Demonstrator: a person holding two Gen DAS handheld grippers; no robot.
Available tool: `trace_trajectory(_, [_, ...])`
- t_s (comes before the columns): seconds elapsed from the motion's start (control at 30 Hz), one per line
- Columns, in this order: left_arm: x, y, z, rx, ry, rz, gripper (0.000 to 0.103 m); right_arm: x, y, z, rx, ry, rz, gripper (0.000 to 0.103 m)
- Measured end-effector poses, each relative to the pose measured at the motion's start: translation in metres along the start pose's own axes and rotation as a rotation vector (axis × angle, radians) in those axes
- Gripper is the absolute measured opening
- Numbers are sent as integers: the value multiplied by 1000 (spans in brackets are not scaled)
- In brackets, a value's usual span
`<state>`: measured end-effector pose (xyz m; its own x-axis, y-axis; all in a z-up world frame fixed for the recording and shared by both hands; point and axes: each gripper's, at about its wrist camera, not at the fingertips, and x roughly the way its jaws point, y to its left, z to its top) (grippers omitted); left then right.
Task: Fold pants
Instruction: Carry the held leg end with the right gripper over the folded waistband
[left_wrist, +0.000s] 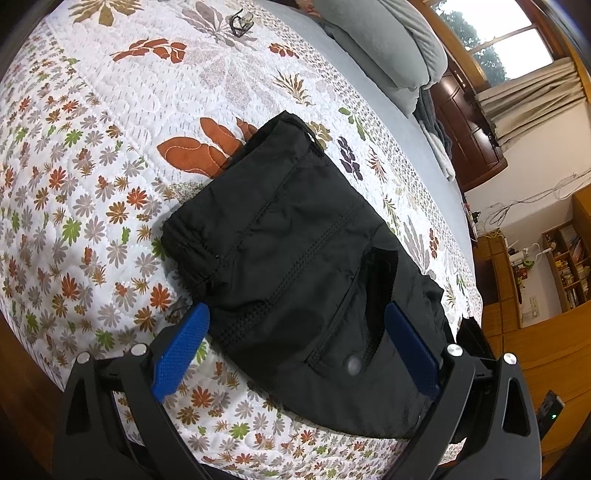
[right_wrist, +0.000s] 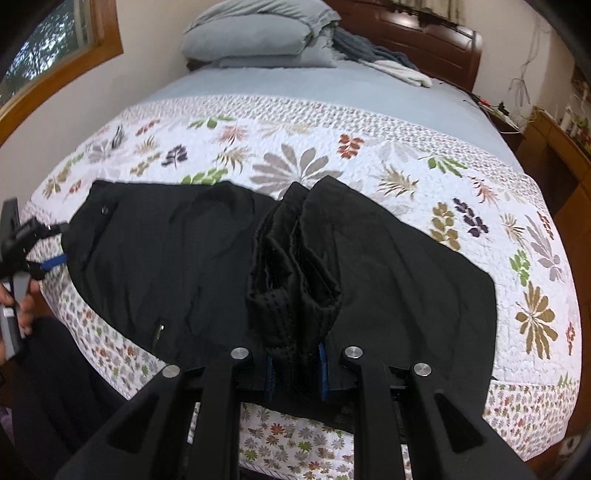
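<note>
Black pants (left_wrist: 295, 258) lie partly folded on a floral quilt (left_wrist: 92, 177) near the bed's front edge. My left gripper (left_wrist: 295, 332) is open, its blue fingers (left_wrist: 177, 354) on either side of the waist end with a snap button, just above the cloth. In the right wrist view the pants (right_wrist: 166, 258) stretch across the quilt (right_wrist: 295, 147). My right gripper (right_wrist: 296, 365) is shut on a bunched fold of the pants' hem (right_wrist: 295, 295), lifted over the middle. The left gripper (right_wrist: 55, 260) shows at the far left edge.
Grey pillows (right_wrist: 258, 33) and a folded blanket (right_wrist: 388, 62) lie at the head of the bed by a dark wooden headboard (right_wrist: 424, 37). A small dark clip (left_wrist: 240, 20) lies on the far quilt. Wooden shelves (left_wrist: 565, 266) and a window (left_wrist: 498, 37) stand beyond.
</note>
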<state>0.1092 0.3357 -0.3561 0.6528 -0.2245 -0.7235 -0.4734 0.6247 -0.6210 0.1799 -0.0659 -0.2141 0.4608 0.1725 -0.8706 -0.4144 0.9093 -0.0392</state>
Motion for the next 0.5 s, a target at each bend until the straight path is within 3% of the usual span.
trace_trajectory(0.5, [4, -3, 1, 10, -8, 31, 96, 34, 28, -9, -103, 78, -4, 18])
